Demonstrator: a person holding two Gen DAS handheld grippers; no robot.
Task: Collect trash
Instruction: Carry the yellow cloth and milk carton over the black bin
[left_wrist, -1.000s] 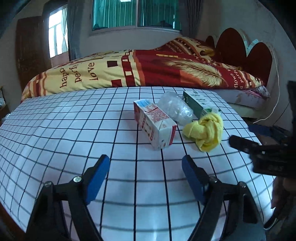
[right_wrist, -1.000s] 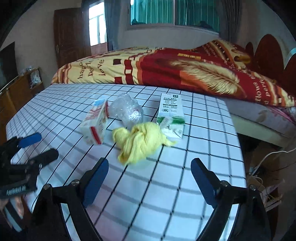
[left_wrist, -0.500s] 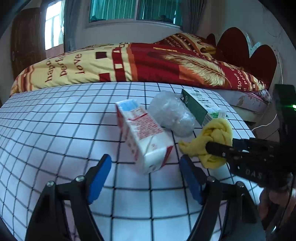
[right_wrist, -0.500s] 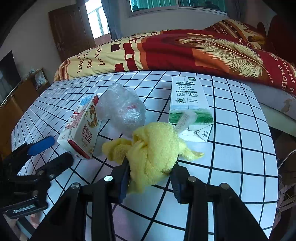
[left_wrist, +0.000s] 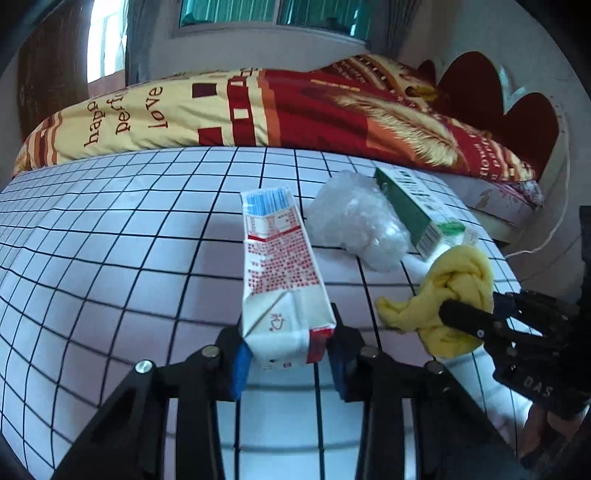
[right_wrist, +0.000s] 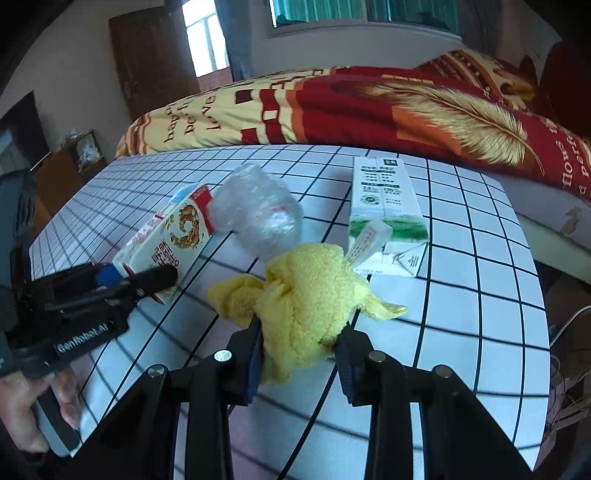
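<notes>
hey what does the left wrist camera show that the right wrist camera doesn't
Only the left wrist view: the red carton's printed text side and blue-striped top, and the scalloped headboard.
Only the right wrist view: the carton's picture side, a wooden door, a side cabinet, a hand.
Both: left tool shut on the carton, right tool shut on the yellow cloth, crumpled plastic, green carton.

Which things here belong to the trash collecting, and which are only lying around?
Job:
- red milk carton, in left gripper
- yellow cloth, in right gripper
- crumpled plastic bag
- green milk carton

Lying about:
- checked tablecloth
- bed quilt
</notes>
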